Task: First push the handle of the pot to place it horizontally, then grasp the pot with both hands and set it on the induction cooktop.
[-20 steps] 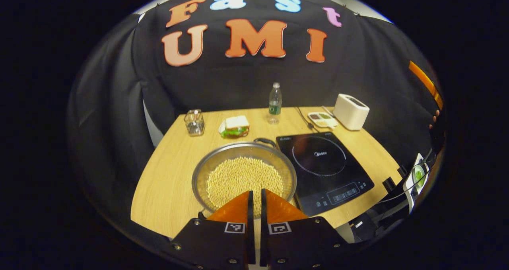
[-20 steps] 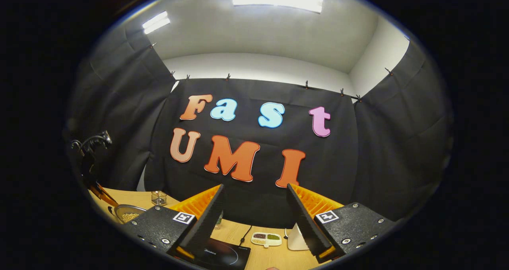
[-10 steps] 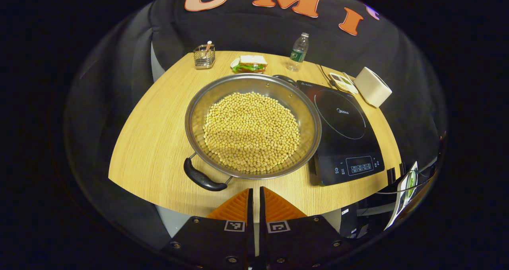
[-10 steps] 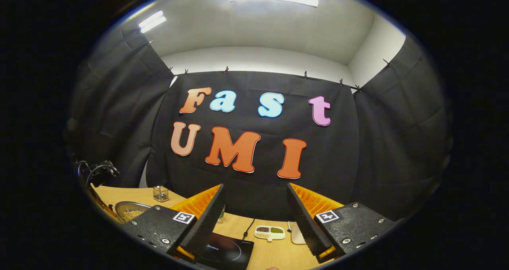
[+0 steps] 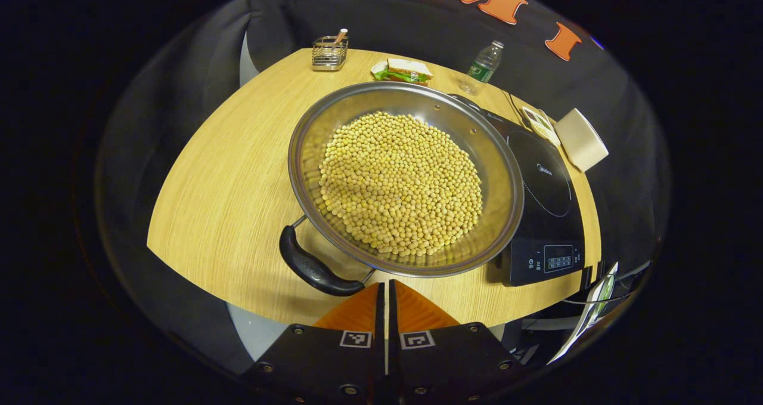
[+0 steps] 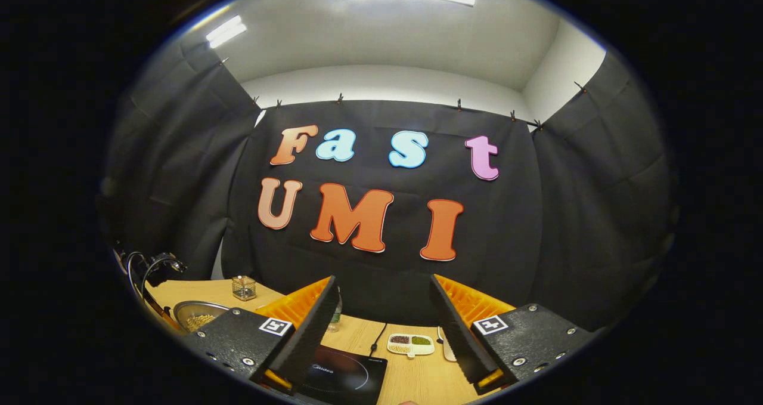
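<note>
Here, in the left gripper view, the pot (image 5: 405,178) sits on the wooden table (image 5: 220,172), a wide shallow steel pan whose floor is covered by a heap of pale yellow beans (image 5: 400,183). Its near black handle (image 5: 315,268) points toward the table's front edge, just beside the left gripper (image 5: 387,294), whose jaws are pressed together with nothing between them. The far handle is at the pot's back rim, close to the induction cooktop (image 5: 545,214), which lies right beside the pot on its right; the pot's rim overlaps the cooktop's edge in this view, though whether they touch cannot be told.

Along the back of the table stand a wire basket (image 5: 329,53) with a stick in it, a sandwich (image 5: 405,70) with green leaves, a water bottle (image 5: 481,68), a small divided dish (image 5: 539,124) and a white toaster (image 5: 581,139).

In the right gripper view, the right gripper (image 6: 384,321) is held up off the table, jaws spread wide and empty. Below it lie the cooktop (image 6: 343,378) and the divided dish (image 6: 410,344), holding dark red, green and pale fillings in separate sections. The pot (image 6: 197,317) with beans shows at far left.
</note>
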Demonstrator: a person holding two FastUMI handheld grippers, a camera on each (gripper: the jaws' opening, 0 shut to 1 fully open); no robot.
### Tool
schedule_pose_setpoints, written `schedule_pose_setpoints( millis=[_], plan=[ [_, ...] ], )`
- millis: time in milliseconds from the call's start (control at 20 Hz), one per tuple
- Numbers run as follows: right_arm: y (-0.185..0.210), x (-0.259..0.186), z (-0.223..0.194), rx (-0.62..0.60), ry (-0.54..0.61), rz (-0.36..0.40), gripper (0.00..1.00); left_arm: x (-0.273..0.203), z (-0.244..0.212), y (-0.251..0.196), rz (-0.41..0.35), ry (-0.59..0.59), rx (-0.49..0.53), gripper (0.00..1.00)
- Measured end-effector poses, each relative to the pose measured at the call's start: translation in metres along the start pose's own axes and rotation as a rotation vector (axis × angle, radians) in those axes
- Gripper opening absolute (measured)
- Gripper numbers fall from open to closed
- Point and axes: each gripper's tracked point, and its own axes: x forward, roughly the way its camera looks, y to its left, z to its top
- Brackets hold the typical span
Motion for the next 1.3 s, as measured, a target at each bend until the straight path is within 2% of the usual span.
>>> schedule_pose_setpoints(
  millis=[550, 950, 1200, 1300],
  plan=[
    [0.020, 0.018, -0.031, -0.005, 0.062, 0.020, 0.95, 0.006, 0.025, 0.029, 0.036, 0.007, 0.025, 0.01],
    [0.052, 0.033, -0.060, 0.004, 0.121, 0.091, 0.95, 0.010, 0.042, 0.062, 0.116, -0.009, 0.056, 0.01],
    [0.075, 0.036, -0.078, 0.014, 0.159, 0.137, 0.95, 0.021, 0.057, 0.093, 0.178, -0.023, 0.040, 0.01],
    [0.081, 0.036, -0.084, 0.013, 0.177, 0.149, 0.95, 0.025, 0.062, 0.099, 0.177, -0.022, 0.021, 0.01]
  ],
)
